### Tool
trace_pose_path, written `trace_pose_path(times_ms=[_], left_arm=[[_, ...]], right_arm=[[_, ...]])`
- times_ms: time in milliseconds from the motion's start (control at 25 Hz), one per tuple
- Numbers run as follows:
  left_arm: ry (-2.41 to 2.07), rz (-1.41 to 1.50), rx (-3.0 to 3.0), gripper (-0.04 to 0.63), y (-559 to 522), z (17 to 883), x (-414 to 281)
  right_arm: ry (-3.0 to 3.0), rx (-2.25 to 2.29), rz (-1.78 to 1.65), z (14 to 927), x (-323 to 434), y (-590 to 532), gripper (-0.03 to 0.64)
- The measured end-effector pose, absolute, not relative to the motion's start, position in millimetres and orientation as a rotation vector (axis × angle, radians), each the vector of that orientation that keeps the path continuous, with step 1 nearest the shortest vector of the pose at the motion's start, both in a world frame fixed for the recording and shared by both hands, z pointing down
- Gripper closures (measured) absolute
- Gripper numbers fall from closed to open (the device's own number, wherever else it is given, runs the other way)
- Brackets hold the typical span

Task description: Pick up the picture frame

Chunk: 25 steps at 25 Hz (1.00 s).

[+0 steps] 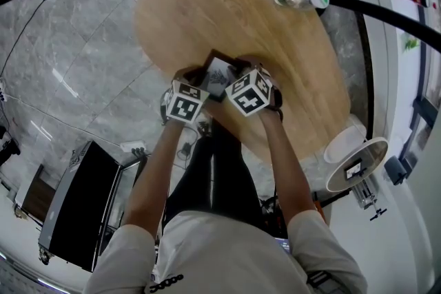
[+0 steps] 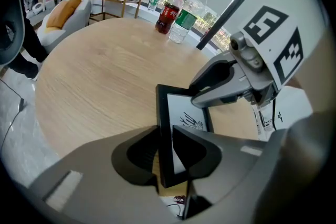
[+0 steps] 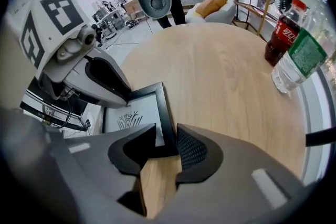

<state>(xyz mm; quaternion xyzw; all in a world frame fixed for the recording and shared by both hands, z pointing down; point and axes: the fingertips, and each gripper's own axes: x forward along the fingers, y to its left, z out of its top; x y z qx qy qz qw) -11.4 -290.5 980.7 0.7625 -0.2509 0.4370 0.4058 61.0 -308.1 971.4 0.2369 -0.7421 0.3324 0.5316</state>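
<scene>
White short-sleeved shirt (image 1: 227,251), black trousers (image 1: 207,175), bare forearms

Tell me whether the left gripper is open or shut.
Shut on the picture frame: in the left gripper view the left gripper has both jaws pressed against the frame's black border, no gap showing.

Picture frame (image 2: 181,113): black border, white sheet, dark line drawing. Surface (image 1: 207,10): light wood, fine grain. Left gripper (image 2: 167,149), right gripper (image 3: 167,147): grey bodies, black pads; cubes (image 1: 249,94) white with black squares. Far right: cola bottle (image 3: 281,34) dark brown, red cap and label; water bottle (image 3: 299,57) clear, green label. Floor (image 1: 76,45): grey marble, pale veins.
</scene>
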Motion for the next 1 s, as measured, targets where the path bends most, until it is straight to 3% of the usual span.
trace_pose_path(times_ms=[560,1000], left_arm=[[-0.554,1.193,1.974,0.512,-276,966,-8],[-0.574,1.214,2.095,0.512,-257,879,-12]], right_arm=[[-1.688,0.485,0.741,962,68,-277,0.543],[-1.747,0.586,0.717,881,64,-252,0.545]])
